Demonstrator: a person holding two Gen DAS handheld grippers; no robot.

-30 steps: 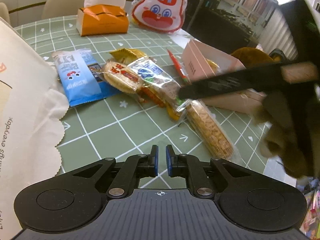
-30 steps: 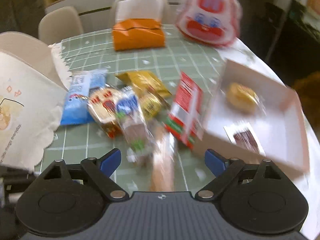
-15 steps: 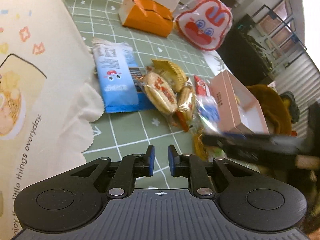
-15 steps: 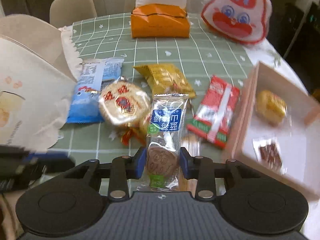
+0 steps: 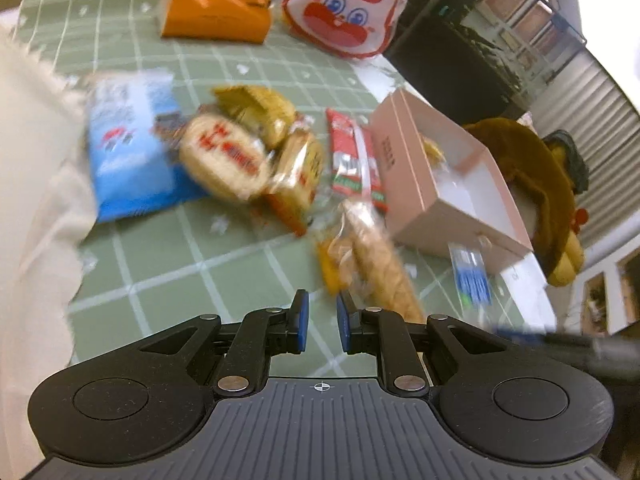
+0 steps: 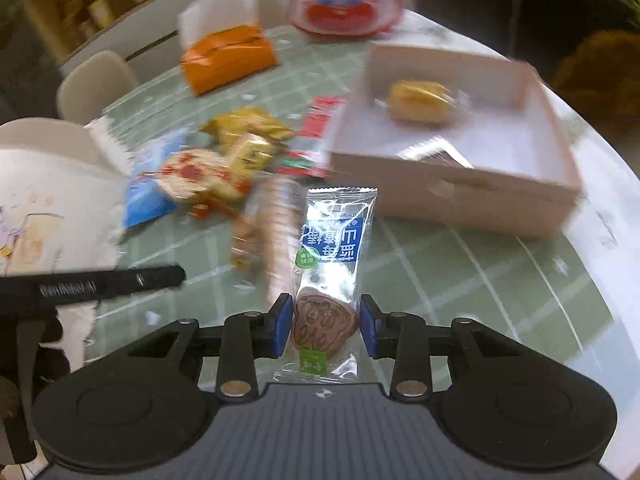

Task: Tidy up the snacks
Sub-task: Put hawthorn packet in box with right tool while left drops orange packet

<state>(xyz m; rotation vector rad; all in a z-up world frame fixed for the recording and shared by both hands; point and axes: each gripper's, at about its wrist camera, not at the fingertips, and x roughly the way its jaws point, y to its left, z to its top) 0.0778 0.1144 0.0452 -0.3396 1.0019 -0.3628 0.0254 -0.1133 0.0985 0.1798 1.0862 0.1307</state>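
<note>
My right gripper (image 6: pixel 325 324) is shut on a clear cookie packet with a blue label (image 6: pixel 330 276) and holds it above the table, short of the pink box (image 6: pixel 452 184). The box holds a yellow wrapped cake (image 6: pixel 420 102) and a dark packet. My left gripper (image 5: pixel 320 322) is nearly shut and empty, low over the green tablecloth. Ahead of it lie a long biscuit packet (image 5: pixel 380 264), a round rice cracker (image 5: pixel 224 156), a blue packet (image 5: pixel 128 148) and a red packet (image 5: pixel 354 160). The held packet shows in the left wrist view (image 5: pixel 470 276) beside the pink box (image 5: pixel 416 196).
A white paper bag (image 5: pixel 36 208) stands at the left. An orange tissue box (image 5: pixel 216 12) and a rabbit-face snack bag (image 5: pixel 344 8) sit at the far side. A brown plush toy (image 5: pixel 536 184) lies beyond the box at the table's right edge.
My right gripper has lifted the cookie packet off the pile and carried it right, toward the pink box. The left gripper has swung slightly, still empty.
</note>
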